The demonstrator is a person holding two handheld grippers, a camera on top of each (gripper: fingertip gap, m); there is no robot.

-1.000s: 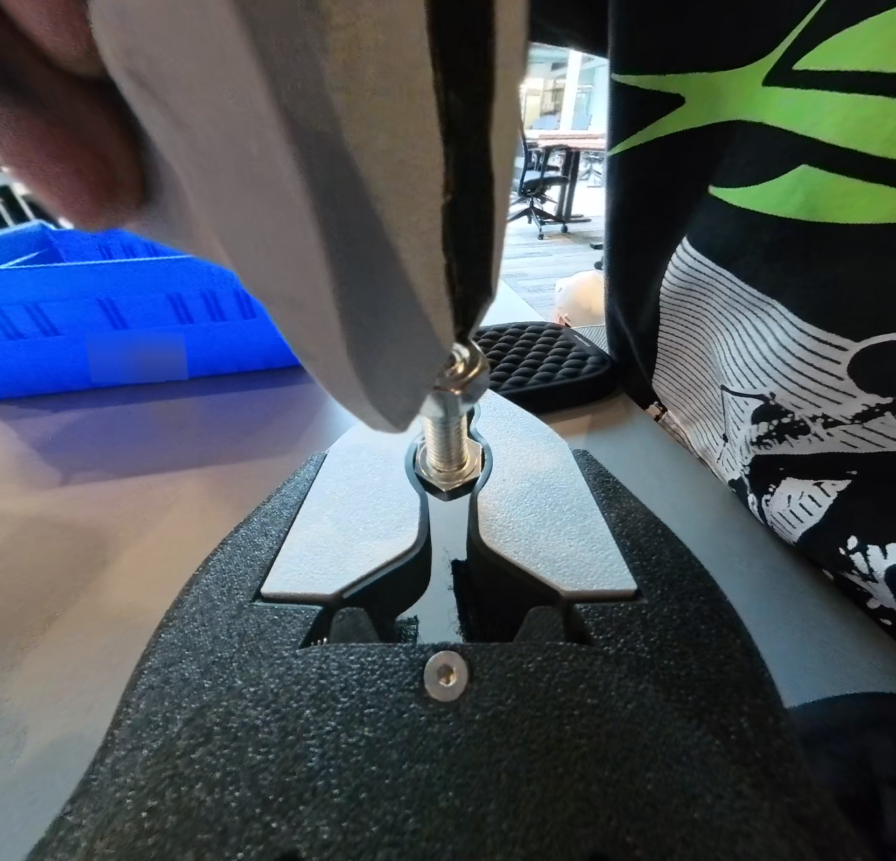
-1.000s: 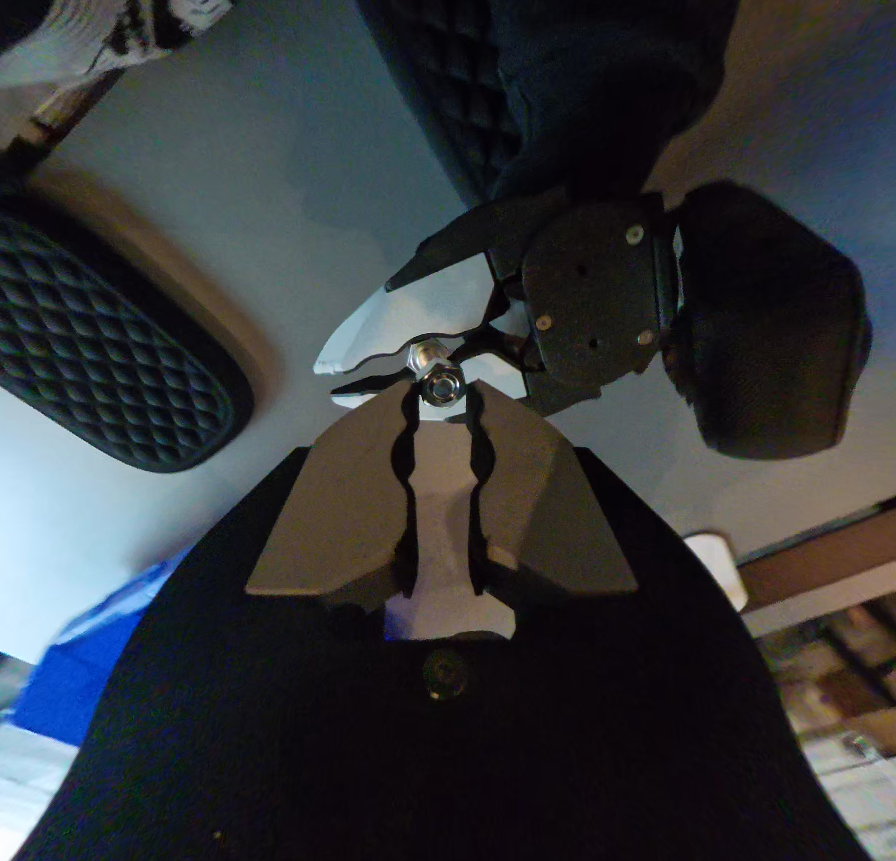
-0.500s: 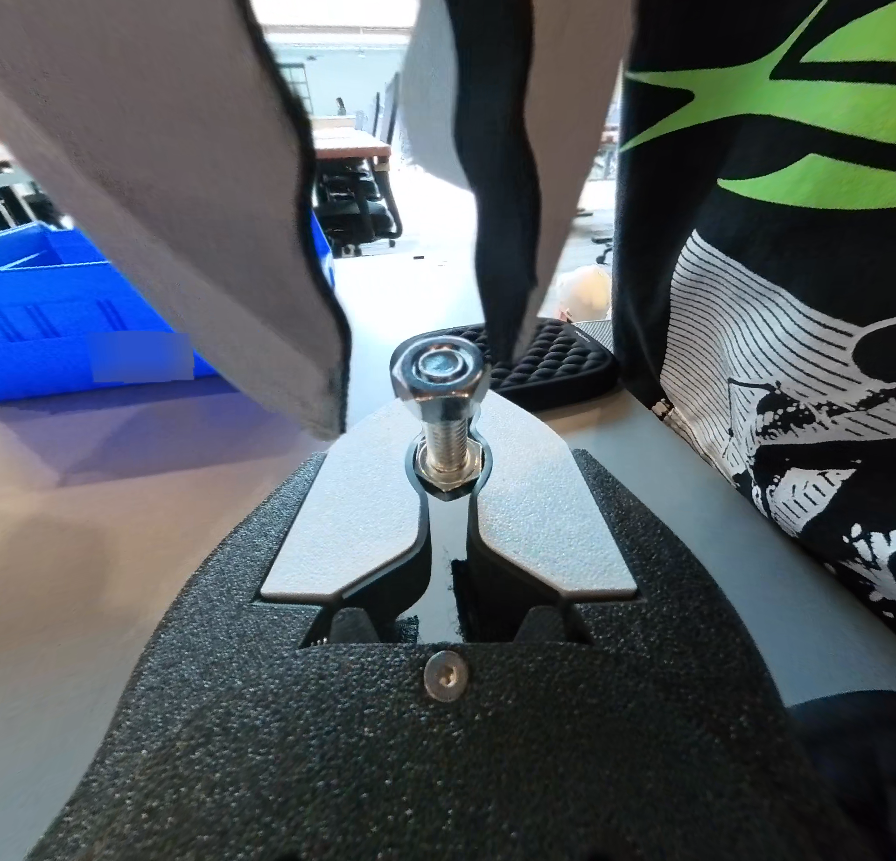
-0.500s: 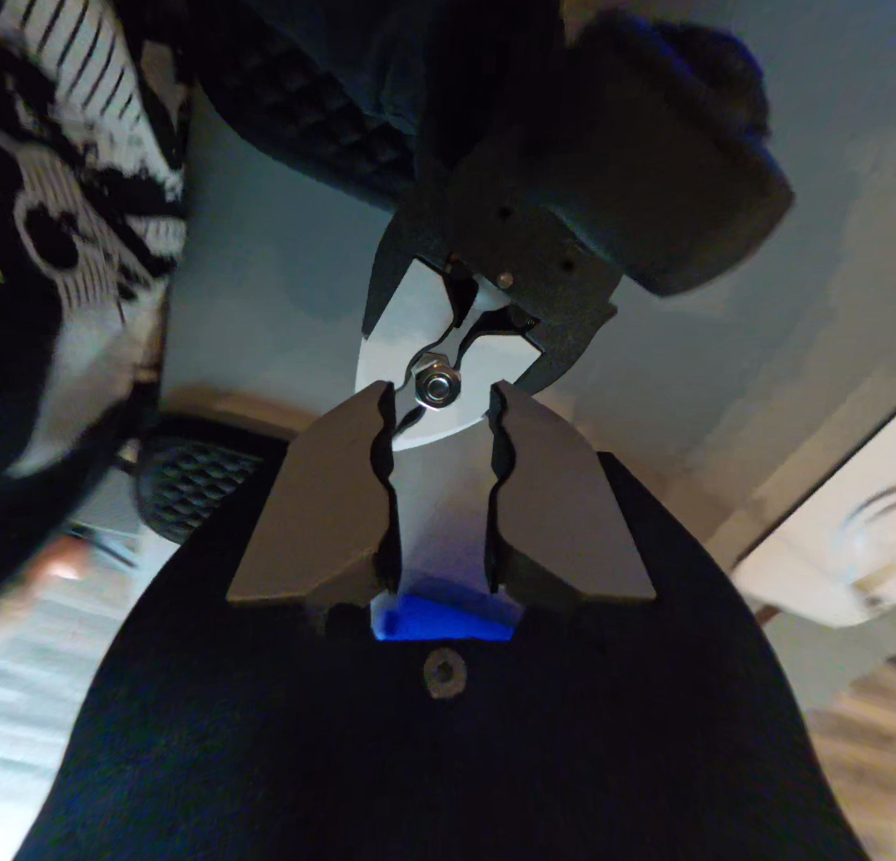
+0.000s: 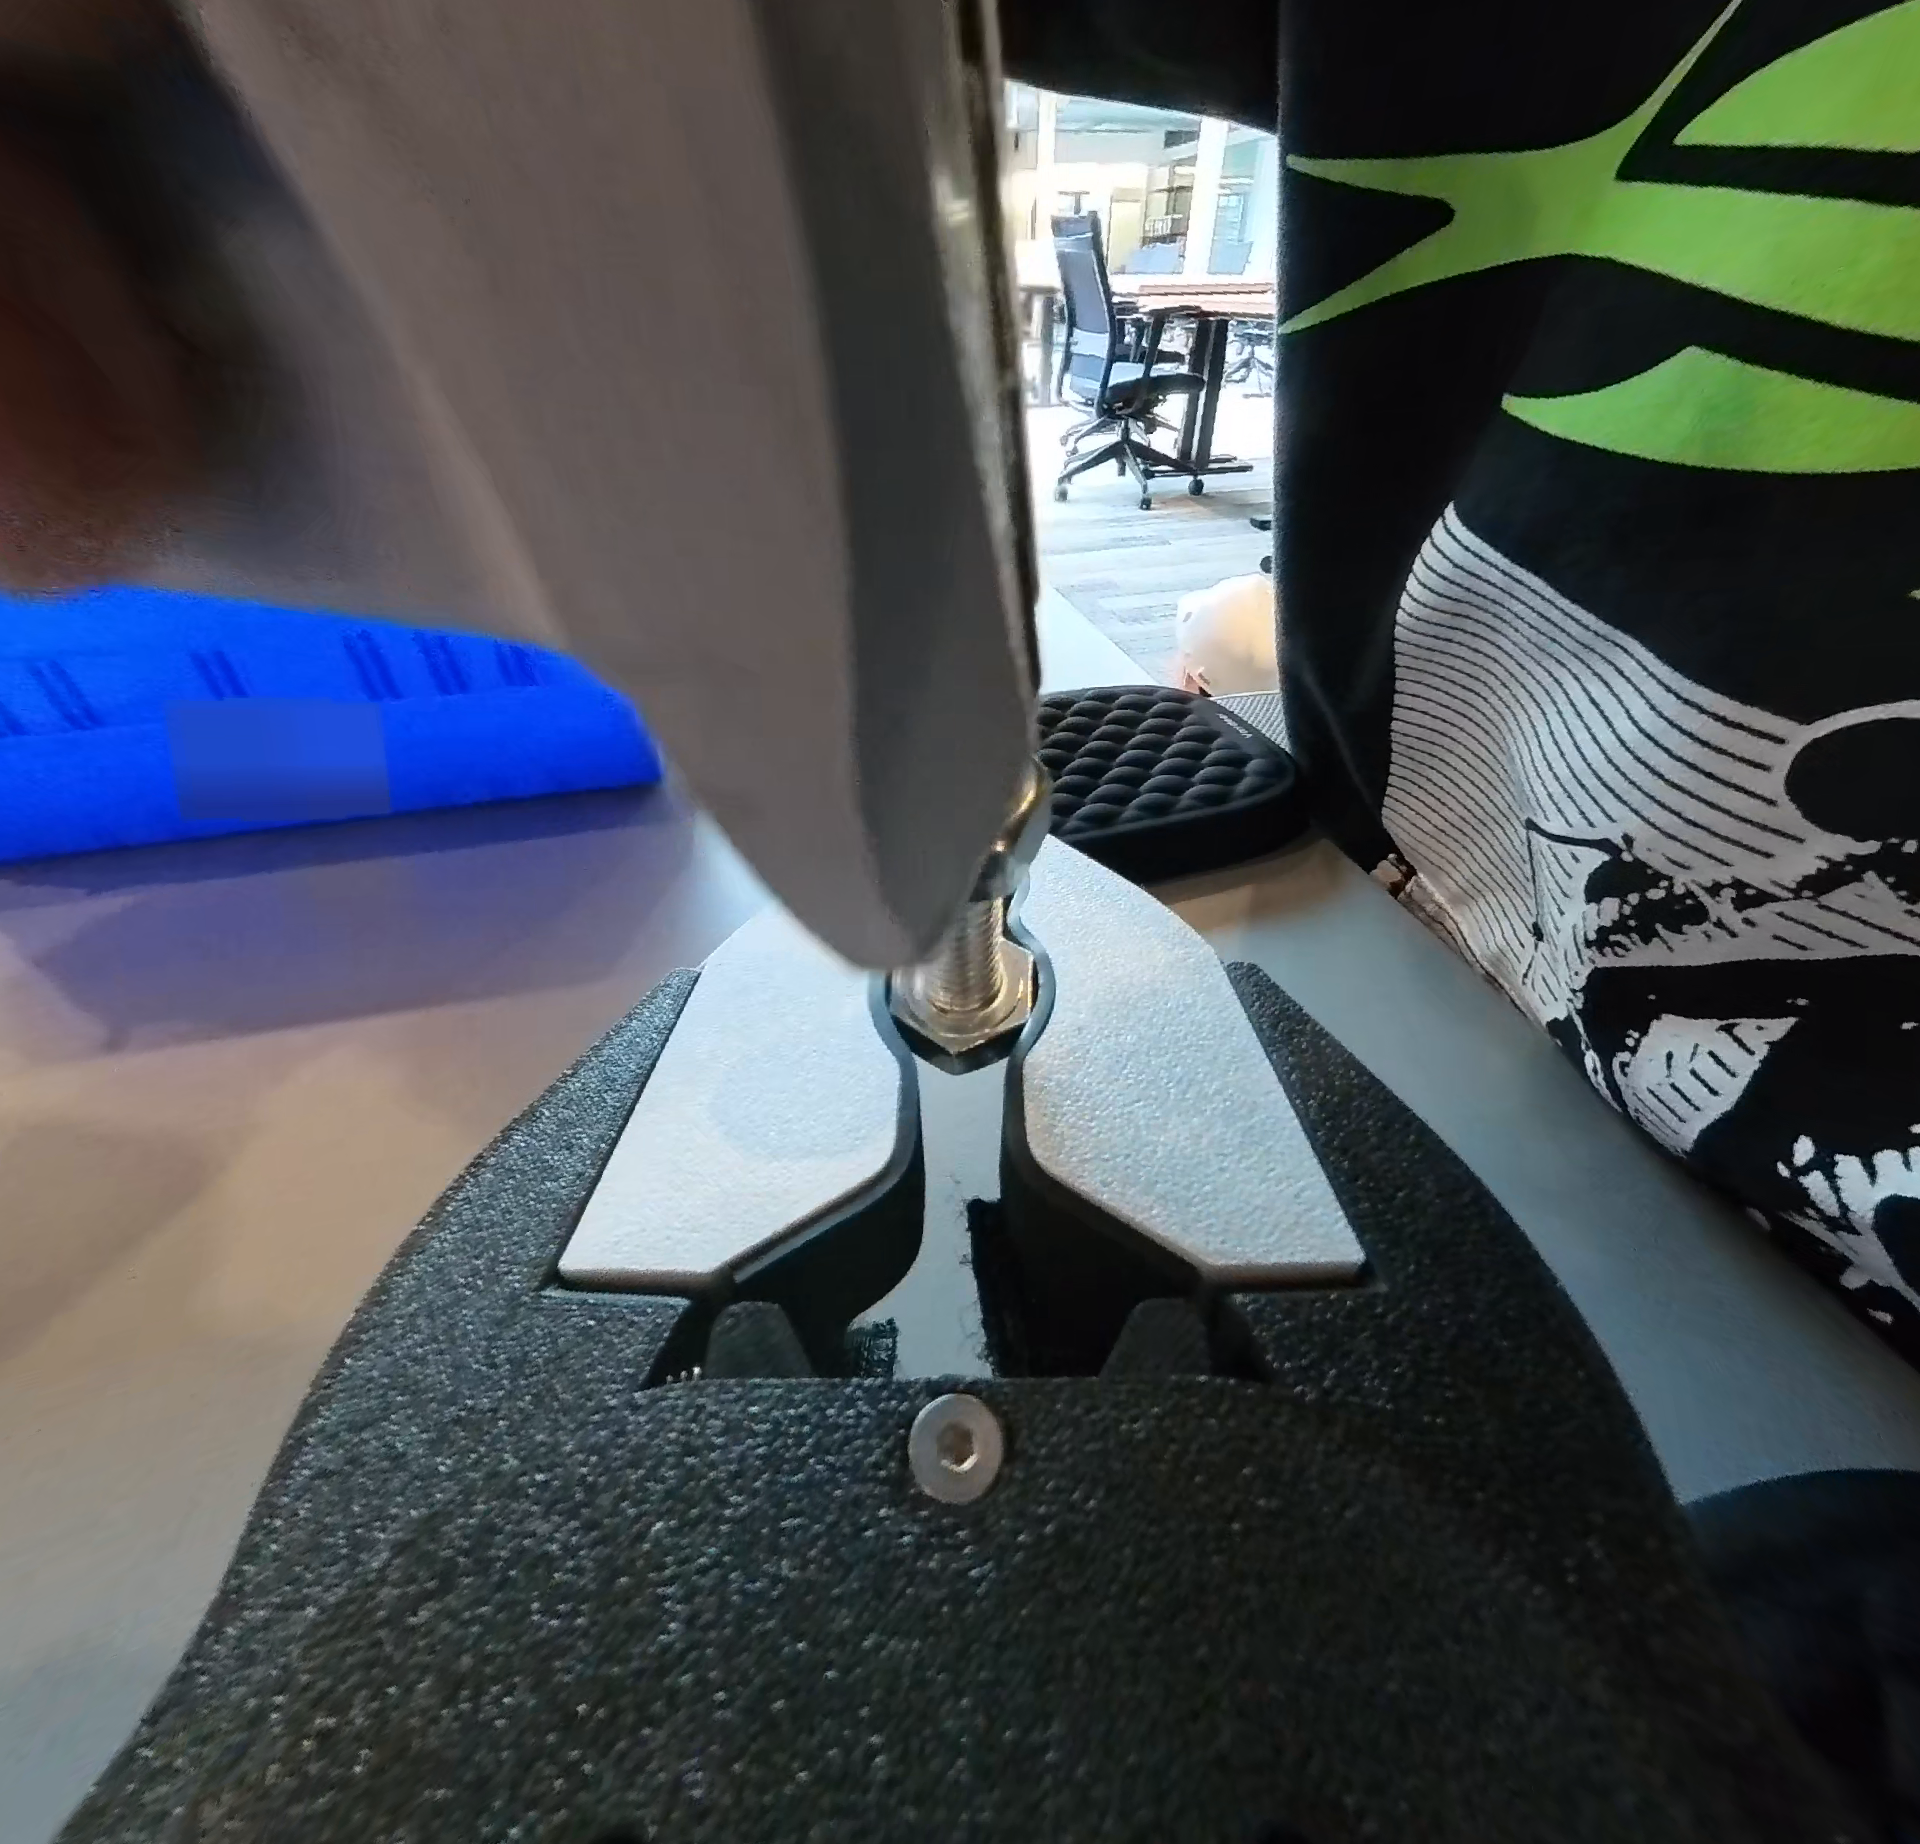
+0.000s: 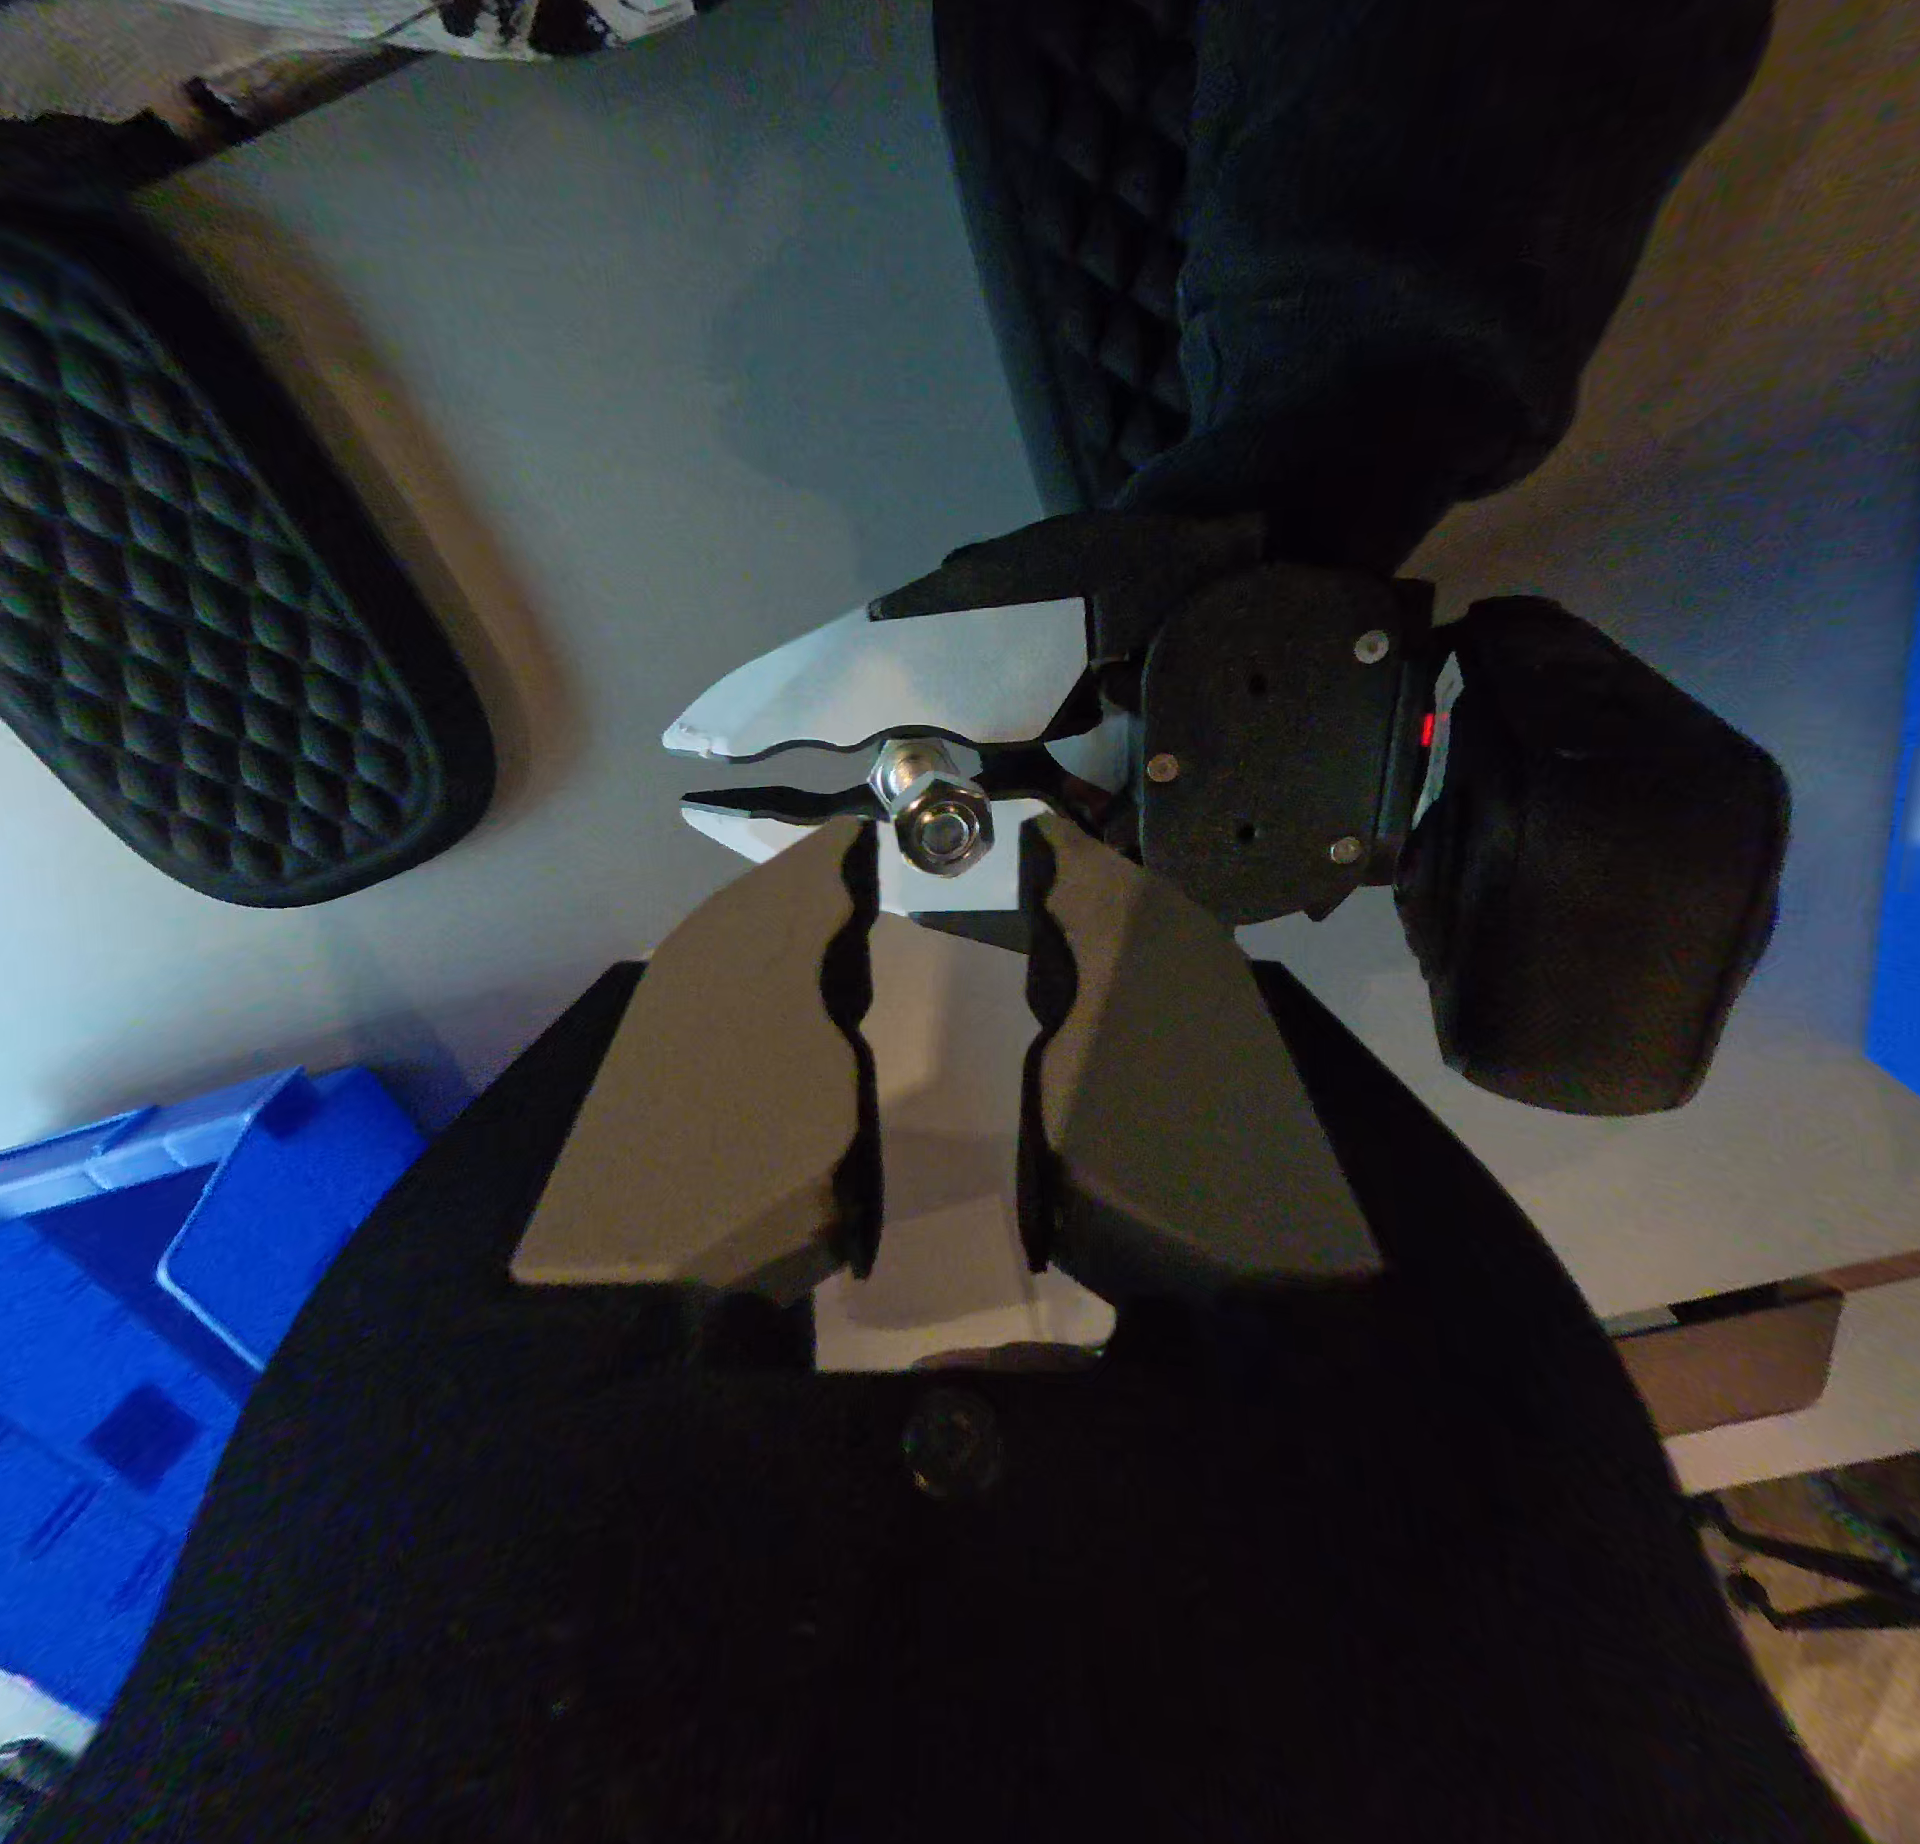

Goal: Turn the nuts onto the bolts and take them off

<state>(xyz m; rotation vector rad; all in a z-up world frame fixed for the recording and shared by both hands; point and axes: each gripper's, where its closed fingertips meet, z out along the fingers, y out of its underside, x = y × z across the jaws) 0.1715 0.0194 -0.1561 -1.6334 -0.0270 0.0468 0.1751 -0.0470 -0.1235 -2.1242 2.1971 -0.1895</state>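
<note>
Half a second ago the right gripper (image 6: 943, 849) stood wide of the nut (image 6: 943, 836); now its fingers flank it closely, though whether they pinch it I cannot tell. The left gripper (image 5: 961, 1005) is clamped on the head of the one bolt (image 5: 968, 947), upright above the tabletop (image 5: 208, 1119). One nut; beyond, one blue bin (image 5: 312, 724) and two black pads (image 6: 208, 599)

The blurred right gripper (image 5: 935, 880) hides most of the nut (image 5: 1013, 838) and blue bin (image 5: 312, 734).
</note>
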